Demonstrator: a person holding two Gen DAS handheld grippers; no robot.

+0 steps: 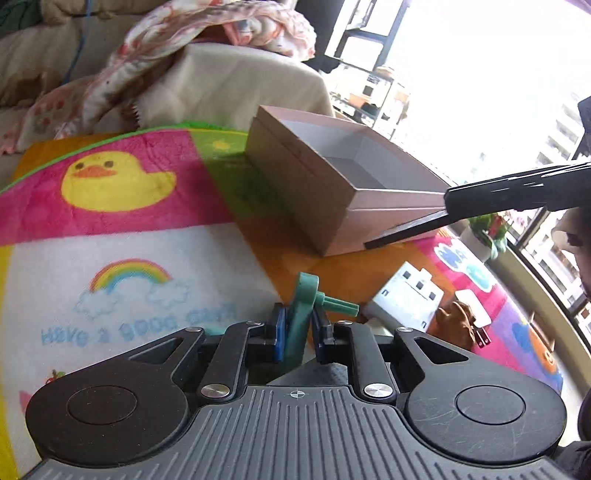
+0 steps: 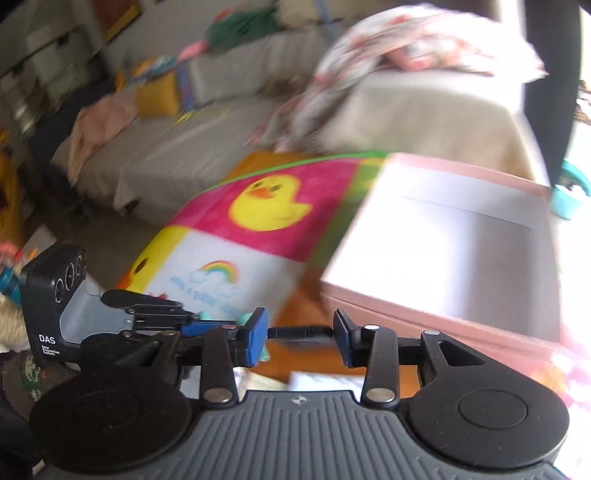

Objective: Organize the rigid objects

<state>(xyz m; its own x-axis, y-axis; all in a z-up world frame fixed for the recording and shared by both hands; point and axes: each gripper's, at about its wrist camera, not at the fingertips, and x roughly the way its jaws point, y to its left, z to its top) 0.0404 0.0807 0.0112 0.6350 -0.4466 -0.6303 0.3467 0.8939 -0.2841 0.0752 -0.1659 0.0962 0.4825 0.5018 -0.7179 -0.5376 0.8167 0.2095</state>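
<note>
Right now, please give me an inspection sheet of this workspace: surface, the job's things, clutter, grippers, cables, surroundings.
Surface: colourful blanket with duck and rainbow pictures, over an orange top.
Job's things: open pink box, empty as far as seen; green plastic part; white block; brown object, kind unclear.
Clutter: white plug adapter beside the brown object.
Grippers: left gripper shut on the green plastic part; right gripper, jaws apart with nothing between them.
Cables: blue cord on the sofa.
Surroundings: beige sofa with floral cloth, bright window, potted plant.
</note>
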